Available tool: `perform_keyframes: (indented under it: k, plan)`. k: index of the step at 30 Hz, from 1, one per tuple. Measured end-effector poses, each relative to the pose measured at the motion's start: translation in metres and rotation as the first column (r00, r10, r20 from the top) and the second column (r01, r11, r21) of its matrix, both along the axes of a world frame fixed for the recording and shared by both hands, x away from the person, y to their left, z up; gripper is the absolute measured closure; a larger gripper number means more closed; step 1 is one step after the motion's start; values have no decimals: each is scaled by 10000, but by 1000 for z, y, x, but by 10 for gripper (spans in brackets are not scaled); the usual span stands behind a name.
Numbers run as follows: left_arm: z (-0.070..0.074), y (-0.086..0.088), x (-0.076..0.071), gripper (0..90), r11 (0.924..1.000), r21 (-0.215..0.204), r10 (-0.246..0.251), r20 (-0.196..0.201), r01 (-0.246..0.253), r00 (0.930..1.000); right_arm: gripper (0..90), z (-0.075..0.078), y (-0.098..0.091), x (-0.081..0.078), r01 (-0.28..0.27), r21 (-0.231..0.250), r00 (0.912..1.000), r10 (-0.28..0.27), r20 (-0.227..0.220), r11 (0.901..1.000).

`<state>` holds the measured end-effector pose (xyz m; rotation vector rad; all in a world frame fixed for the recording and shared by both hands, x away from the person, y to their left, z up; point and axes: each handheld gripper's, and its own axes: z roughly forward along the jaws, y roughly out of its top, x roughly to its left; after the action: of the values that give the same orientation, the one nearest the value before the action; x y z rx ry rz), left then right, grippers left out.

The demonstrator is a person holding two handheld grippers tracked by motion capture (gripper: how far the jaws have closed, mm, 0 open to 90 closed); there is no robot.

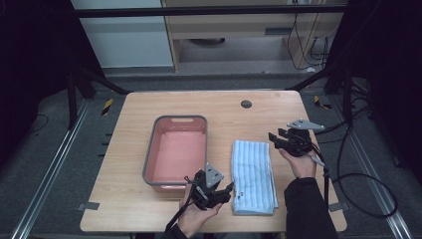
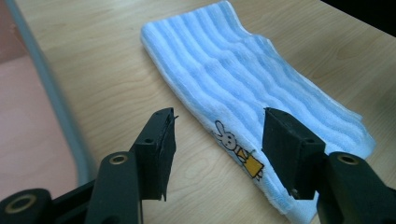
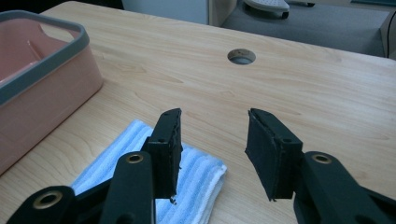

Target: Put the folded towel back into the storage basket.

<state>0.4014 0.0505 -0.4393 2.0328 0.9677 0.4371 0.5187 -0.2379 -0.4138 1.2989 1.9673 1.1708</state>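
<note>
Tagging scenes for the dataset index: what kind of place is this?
Likely a lab or workshop data-collection station, not a home. The light wooden table with a round cable hole sits inside a dark metal frame; loose black cables trail over the grey carpeted floor.

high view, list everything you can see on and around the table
folded towel: 1, light blue striped with a small rabbit print, table right of centre
basin: 1, pink with grey rim, table centre-left, nothing in it
cable hole: 1, grey, far part of the tabletop
table: 1, light wood
cabinet: 1, wood, beyond the table
left claw: 1, black, open, at the towel's near left corner
right claw: 1, black, open, at the towel's far right corner
hands: 2, dark sleeves, from the near edge
</note>
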Motion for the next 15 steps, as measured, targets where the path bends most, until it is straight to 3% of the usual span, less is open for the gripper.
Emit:
perform_keyframes:
  k: [11, 15]
  plan:
    - [-28, -19, 0, 429, 9998, 95, -187, -761, 195, 9969, 530, -22, 4, 7, -94, -229, 9988, 83, -482, 9997]
    - [-38, -26, -3, 424, 9994, 111, -306, -1019, 319, 9943, 518, -38, 7, 11, -171, -326, 9959, 141, -889, 9993]
